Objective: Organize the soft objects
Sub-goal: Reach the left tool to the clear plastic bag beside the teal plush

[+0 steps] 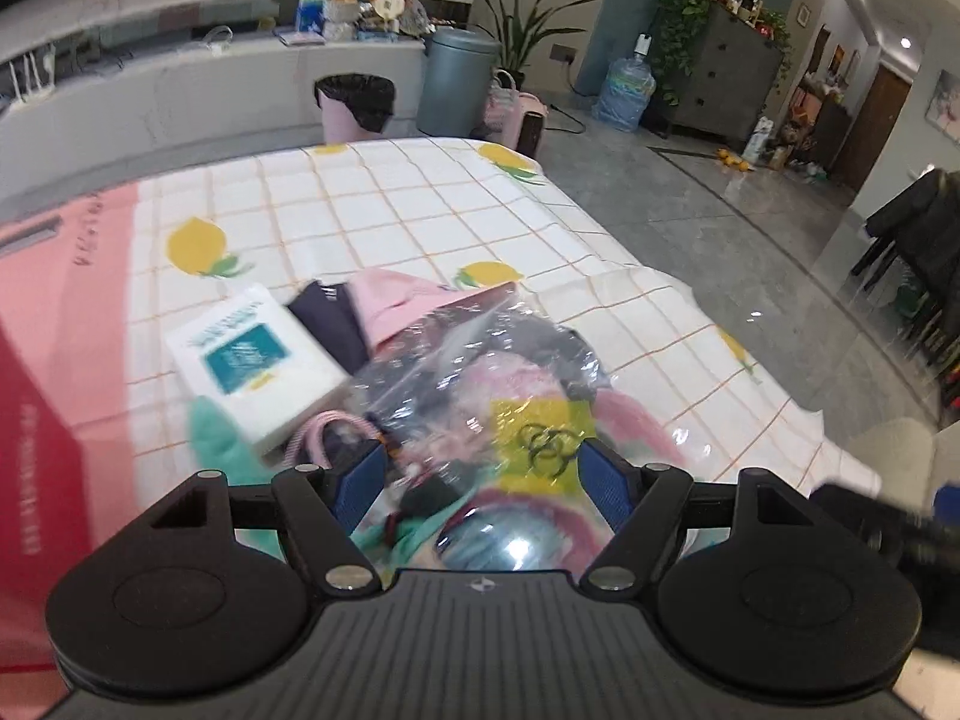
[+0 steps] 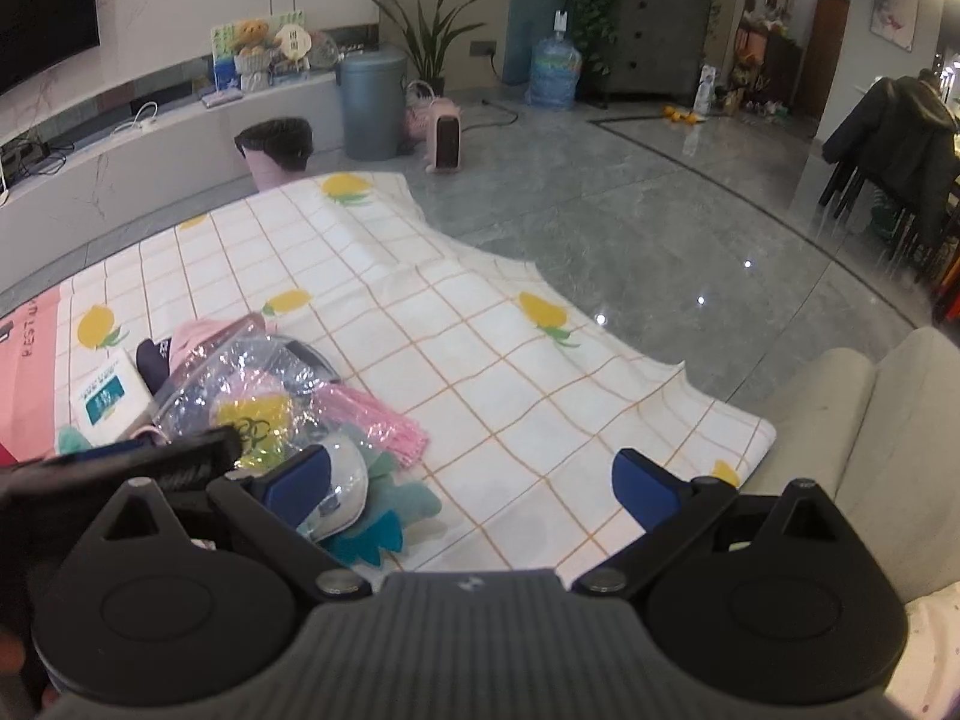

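A clear plastic bag (image 1: 510, 384) stuffed with soft items and bearing a yellow label lies on the checked lemon-print tablecloth (image 1: 420, 204). My left gripper (image 1: 480, 480) is open just above the bag's near end. Beside the bag lie a white tissue pack (image 1: 252, 354), a dark navy cloth (image 1: 330, 324), a pink cloth (image 1: 390, 300) and a teal plush piece (image 1: 216, 438). In the right wrist view the bag (image 2: 252, 384) is at left, with a pink striped item (image 2: 378, 426) and the teal plush (image 2: 396, 504). My right gripper (image 2: 474, 486) is open over the cloth, empty.
A pink and red box (image 1: 54, 324) stands at the table's left. Beyond the table are a pink bin (image 2: 276, 150), a grey bin (image 2: 372, 102), a small heater (image 2: 447, 144) and a water jug (image 2: 555, 81). A beige sofa arm (image 2: 864, 420) is at right.
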`<state>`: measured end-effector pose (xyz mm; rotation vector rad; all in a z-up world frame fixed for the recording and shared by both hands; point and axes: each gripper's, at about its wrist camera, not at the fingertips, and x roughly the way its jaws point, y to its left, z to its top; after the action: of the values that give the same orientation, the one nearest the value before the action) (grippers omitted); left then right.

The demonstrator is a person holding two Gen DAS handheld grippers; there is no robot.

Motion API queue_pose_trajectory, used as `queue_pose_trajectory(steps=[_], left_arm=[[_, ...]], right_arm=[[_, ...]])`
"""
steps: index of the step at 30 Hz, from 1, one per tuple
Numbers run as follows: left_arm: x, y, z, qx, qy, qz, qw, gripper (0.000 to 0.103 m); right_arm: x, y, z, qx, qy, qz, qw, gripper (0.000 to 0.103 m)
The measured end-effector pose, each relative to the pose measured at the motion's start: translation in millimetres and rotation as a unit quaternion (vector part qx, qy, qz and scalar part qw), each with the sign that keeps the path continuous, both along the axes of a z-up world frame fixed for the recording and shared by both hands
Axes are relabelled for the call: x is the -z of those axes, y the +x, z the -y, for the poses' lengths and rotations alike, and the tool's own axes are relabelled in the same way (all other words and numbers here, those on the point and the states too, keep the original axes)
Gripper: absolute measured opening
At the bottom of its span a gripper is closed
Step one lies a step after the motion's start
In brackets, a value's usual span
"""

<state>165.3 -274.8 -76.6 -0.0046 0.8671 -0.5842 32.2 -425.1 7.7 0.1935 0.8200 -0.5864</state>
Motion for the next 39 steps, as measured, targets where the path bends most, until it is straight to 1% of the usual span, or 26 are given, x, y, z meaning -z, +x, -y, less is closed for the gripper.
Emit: queue_pose_trajectory(steps=[2, 4, 6, 7, 10, 11, 12, 13, 14, 15, 17, 18, 24, 27, 29, 30, 33, 35, 37, 39], left_arm=[[6.4, 8.1, 4.7, 0.001, -0.008, -0.014, 0.9999, 0.083], [13.2, 14.1, 8.6, -0.010, -0.009, -0.025, 0.9996, 0.077], [17.9, 16.4, 9.3, -0.020, -0.014, -0.028, 0.9993, 0.067], [19.2, 16.0, 8.8, -0.023, -0.016, -0.025, 0.9993, 0.065], [20.0, 12.5, 8.1, -0.028, -0.008, -0.011, 0.9995, 0.049], [18.7, 10.9, 9.0, -0.030, 0.002, -0.006, 0.9995, 0.039], [18.6, 8.9, 9.1, -0.031, 0.012, 0.000, 0.9995, 0.023], [17.1, 6.5, 8.3, -0.039, 0.021, 0.011, 0.9989, 0.012], [15.3, 4.3, 6.4, -0.046, 0.024, 0.017, 0.9985, 0.005], [14.2, 3.1, 3.3, -0.049, 0.019, 0.014, 0.9985, 0.000], [9.0, 1.4, -4.2, -0.051, 0.005, 0.003, 0.9987, 0.000], [5.2, -1.3, -8.3, -0.051, 0.001, 0.005, 0.9987, 0.000], [-29.9, -26.1, -35.4, -0.062, -0.005, 0.048, 0.9969, 0.000], [-42.8, -42.8, -54.6, -0.069, 0.001, 0.048, 0.9965, 0.000], [-46.4, -53.6, -65.7, -0.070, 0.015, 0.048, 0.9962, 0.000], [-46.7, -59.1, -69.2, -0.071, 0.028, 0.050, 0.9958, 0.000], [-42.1, -68.0, -71.6, -0.070, 0.094, 0.057, 0.9915, 0.000], [-36.0, -69.5, -75.4, -0.060, 0.113, 0.049, 0.9906, 0.000], [-27.5, -70.8, -77.7, -0.028, 0.123, 0.032, 0.9915, 0.000], [-17.6, -72.7, -80.6, -0.007, 0.131, 0.019, 0.9912, 0.000]], right_arm=[[4.6, 2.2, 2.6, 0.000, 0.010, -0.001, 1.000, 0.098], [6.4, 2.4, 6.6, -0.001, 0.027, 0.004, 1.000, 0.098], [7.5, 2.1, 7.6, -0.002, 0.035, 0.007, 0.999, 0.098], [8.0, 2.5, 6.8, -0.003, 0.034, 0.005, 0.999, 0.098], [9.5, 4.3, 2.7, -0.011, 0.028, 0.000, 1.000, 0.098], [9.7, 4.5, 1.2, -0.015, 0.028, 0.000, 1.000, 0.098], [9.7, 4.8, -0.3, -0.018, 0.027, 0.000, 0.999, 0.098], [9.5, 5.2, -1.0, -0.021, 0.026, 0.000, 0.999, 0.098], [9.6, 5.4, -2.1, -0.023, 0.025, -0.001, 0.999, 0.098], [9.6, 5.6, -3.0, -0.024, 0.024, -0.001, 0.999, 0.098], [10.2, 5.7, -3.9, -0.026, 0.023, -0.002, 0.999, 0.098], [10.4, 5.9, -3.6, -0.026, 0.024, -0.003, 0.999, 0.098], [12.8, 8.5, -7.6, -0.039, 0.030, -0.009, 0.999, 0.098], [12.8, 8.5, -10.3, -0.046, 0.032, -0.009, 0.998, 0.098], [12.4, 8.2, -11.4, -0.045, 0.029, -0.011, 0.998, 0.098], [12.3, 8.2, -12.1, -0.045, 0.028, -0.011, 0.999, 0.098], [14.4, 10.0, -14.5, -0.050, 0.033, -0.016, 0.998, 0.098], [19.1, 14.6, -16.1, -0.068, 0.059, -0.018, 0.996, 0.098], [24.8, 20.5, -18.9, -0.098, 0.102, -0.017, 0.990, 0.098], [30.5, 25.8, -25.5, -0.115, 0.122, -0.025, 0.985, 0.098]])
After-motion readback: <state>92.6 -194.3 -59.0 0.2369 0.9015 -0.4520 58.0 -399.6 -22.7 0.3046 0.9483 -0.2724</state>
